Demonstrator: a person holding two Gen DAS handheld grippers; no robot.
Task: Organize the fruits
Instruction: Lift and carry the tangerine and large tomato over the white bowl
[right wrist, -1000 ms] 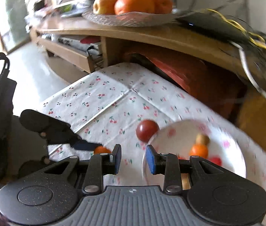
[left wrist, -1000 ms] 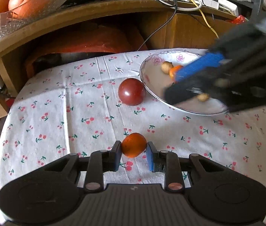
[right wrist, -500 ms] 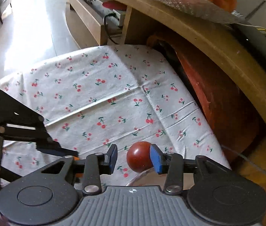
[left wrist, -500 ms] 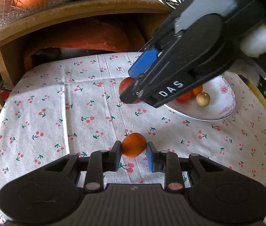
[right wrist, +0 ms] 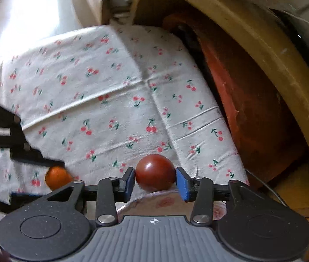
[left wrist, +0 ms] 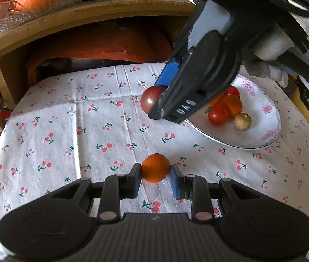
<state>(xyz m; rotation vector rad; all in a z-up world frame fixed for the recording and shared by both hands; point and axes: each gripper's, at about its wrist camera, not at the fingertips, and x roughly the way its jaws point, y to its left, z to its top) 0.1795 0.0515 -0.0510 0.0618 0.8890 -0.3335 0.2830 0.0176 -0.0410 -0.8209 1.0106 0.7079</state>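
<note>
Straddling two fruits at once. My left gripper (left wrist: 155, 180) sits low over the cherry-print cloth (left wrist: 102, 118), fingers narrowed around the orange fruit (left wrist: 155, 167); left pad looks touching, right pad shows a sliver of gap. My right gripper (right wrist: 155, 183) brackets the dark red tomato (right wrist: 155, 172) the same way, pads just beside its flanks, firm grip uncertain. Both fruits round, no long axis. Plate (left wrist: 270, 131) lies right of both; right gripper nearer, tomato just beside the rim.
</note>
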